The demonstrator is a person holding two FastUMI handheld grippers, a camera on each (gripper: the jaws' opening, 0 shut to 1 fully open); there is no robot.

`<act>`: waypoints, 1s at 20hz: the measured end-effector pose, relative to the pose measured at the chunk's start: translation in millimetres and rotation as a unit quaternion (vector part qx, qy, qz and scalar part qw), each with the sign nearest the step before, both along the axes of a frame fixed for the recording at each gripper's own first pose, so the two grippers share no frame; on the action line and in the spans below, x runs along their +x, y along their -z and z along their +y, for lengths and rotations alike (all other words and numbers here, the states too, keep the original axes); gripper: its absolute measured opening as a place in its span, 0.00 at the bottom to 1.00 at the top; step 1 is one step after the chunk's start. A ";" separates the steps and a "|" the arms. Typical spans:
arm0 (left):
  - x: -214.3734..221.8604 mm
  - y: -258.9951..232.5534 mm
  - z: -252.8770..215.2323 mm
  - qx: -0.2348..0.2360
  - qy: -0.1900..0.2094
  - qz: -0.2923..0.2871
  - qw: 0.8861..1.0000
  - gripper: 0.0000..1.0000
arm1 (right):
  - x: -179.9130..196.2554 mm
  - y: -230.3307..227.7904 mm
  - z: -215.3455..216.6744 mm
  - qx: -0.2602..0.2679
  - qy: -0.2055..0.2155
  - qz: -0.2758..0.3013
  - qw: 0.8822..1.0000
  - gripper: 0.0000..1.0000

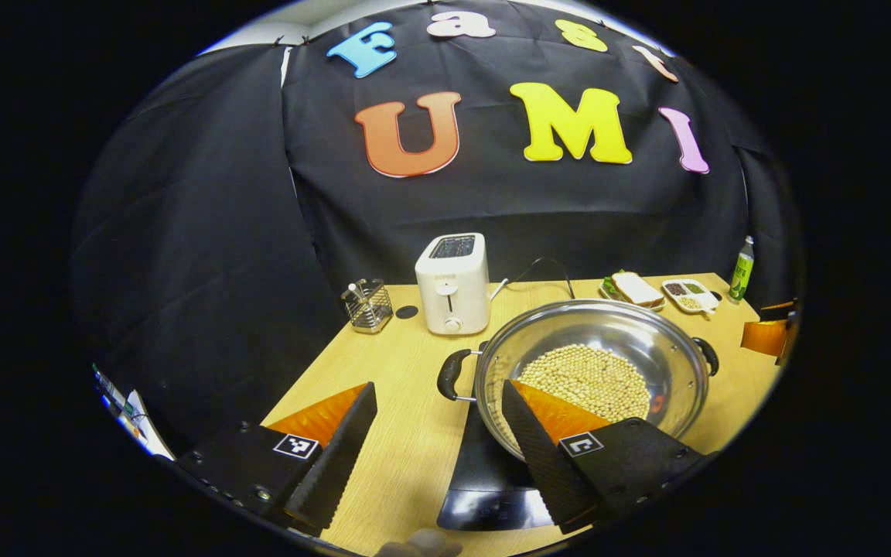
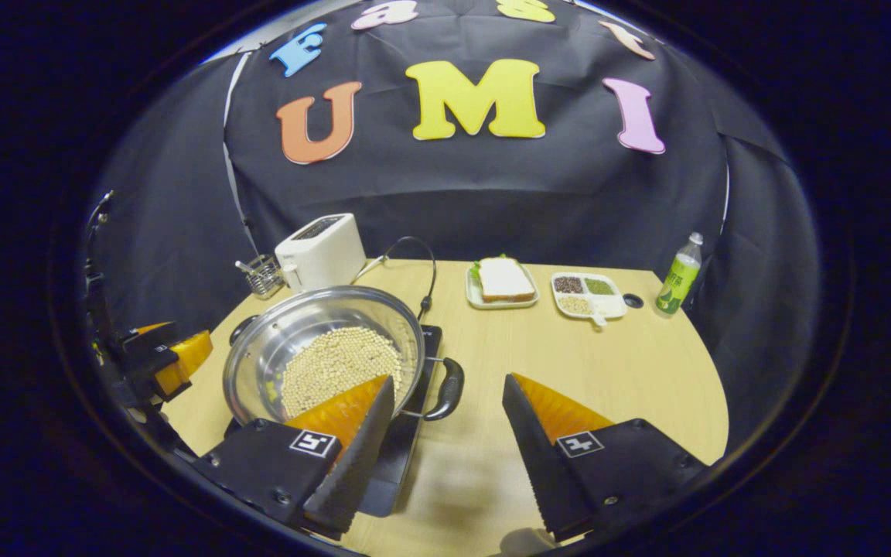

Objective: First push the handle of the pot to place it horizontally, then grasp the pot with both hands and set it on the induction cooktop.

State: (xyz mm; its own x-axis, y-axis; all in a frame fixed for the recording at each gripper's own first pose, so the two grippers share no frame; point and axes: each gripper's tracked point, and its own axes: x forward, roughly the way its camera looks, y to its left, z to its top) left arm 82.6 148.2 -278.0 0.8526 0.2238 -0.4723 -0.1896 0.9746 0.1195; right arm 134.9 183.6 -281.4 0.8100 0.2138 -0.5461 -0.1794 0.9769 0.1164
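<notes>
Pot [image 1: 592, 371] sits on the cooktop [image 1: 484, 480] near the tabletop's [image 1: 407, 433] front edge, handles out to either side, so placement looks done, only pulling back left.

Left gripper [image 1: 438, 456] spread wide and holding nothing, left handle [image 1: 453, 375] ahead between its fingers, untouched. Right gripper [image 2: 445, 456] likewise released, right handle [image 2: 445, 391] just ahead of its gap.

Count: one pot with beans [image 2: 341, 363] in it, two handles, one cooktop, one toaster [image 1: 453, 282], one wire holder [image 1: 366, 305], one sandwich plate [image 2: 501, 282], one divided dish [image 2: 588, 294], one bottle [image 2: 679, 275] at the back right corner.
</notes>
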 end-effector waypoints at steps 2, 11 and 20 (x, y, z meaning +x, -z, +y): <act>-10.3 -30.7 -19.5 0.003 0.001 -0.018 1.000 0.97 | -9.6 -27.6 -19.6 -0.004 -0.001 -0.019 1.000 0.89; -52.3 -209.1 -139.4 0.008 0.059 -0.164 0.985 0.96 | -67.8 -183.1 -133.5 0.000 0.026 -0.166 0.986 0.89; -77.6 -294.7 -215.1 -0.024 0.082 -0.230 0.969 0.96 | -114.4 -273.4 -219.2 0.005 0.073 -0.251 0.965 1.00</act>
